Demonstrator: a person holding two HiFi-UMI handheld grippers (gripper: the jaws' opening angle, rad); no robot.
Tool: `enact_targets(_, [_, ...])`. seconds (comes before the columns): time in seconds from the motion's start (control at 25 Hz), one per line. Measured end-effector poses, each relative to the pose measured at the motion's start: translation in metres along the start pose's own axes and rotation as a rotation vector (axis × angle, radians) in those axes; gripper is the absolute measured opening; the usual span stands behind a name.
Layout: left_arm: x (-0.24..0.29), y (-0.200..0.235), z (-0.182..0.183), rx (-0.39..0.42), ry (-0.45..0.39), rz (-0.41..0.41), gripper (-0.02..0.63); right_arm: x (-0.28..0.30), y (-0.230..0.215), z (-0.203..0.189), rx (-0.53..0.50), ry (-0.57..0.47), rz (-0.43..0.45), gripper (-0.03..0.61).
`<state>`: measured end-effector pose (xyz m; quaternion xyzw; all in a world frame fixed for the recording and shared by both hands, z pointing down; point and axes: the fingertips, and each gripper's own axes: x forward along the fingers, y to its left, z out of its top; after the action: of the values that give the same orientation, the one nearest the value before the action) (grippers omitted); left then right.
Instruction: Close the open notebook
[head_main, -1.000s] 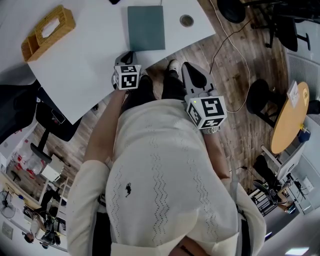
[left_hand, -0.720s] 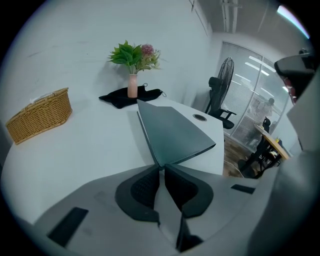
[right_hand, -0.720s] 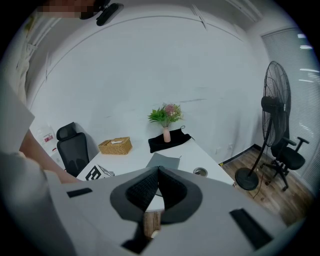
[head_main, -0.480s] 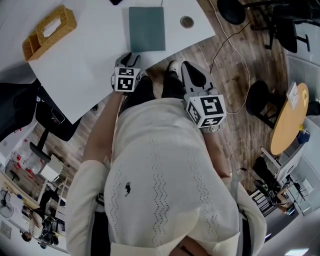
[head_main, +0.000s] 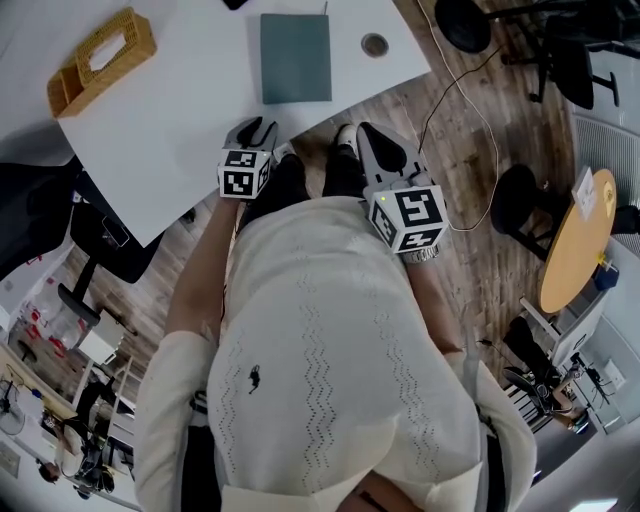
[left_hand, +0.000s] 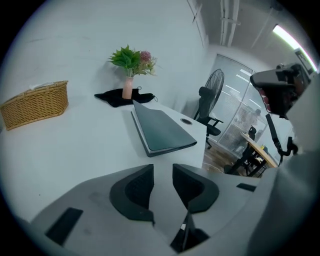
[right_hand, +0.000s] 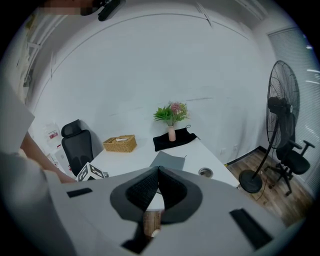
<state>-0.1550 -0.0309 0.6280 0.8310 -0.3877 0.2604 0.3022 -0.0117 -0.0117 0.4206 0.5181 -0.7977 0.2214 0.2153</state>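
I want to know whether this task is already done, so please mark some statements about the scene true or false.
1. The grey-green notebook lies closed and flat on the white table. True.
2. The left gripper is clamped on the notebook. False: its jaws have just been opening and stand apart with nothing between them. The notebook lies apart, ahead of it.
3. The right gripper has its jaws together with nothing between them. True.
4. The woven wicker basket sits on top of the notebook. False: it stands apart from it, at the other end of the table.
5. The pink vase of green leaves stands on a black cloth. True.
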Motion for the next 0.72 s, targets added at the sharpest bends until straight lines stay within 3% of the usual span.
enact_targets(0.08, [-0.009,0.004,0.009,-0.024,-0.035,0.008,0.057,0.001,0.000,-0.001,-0.001,0.005,0.004,0.002])
enact_targets(0.2, [-0.025,0.002,0.030,-0.041,-0.106,0.000,0.033,0.002,-0.001,-0.003,-0.004,0.013,0.007,0.002])
enact_targets(0.72, [-0.107,-0.067,0.137,0.060,-0.383,-0.183,0.012,0.007,0.001,0.005,-0.037,-0.011,0.017,0.002])
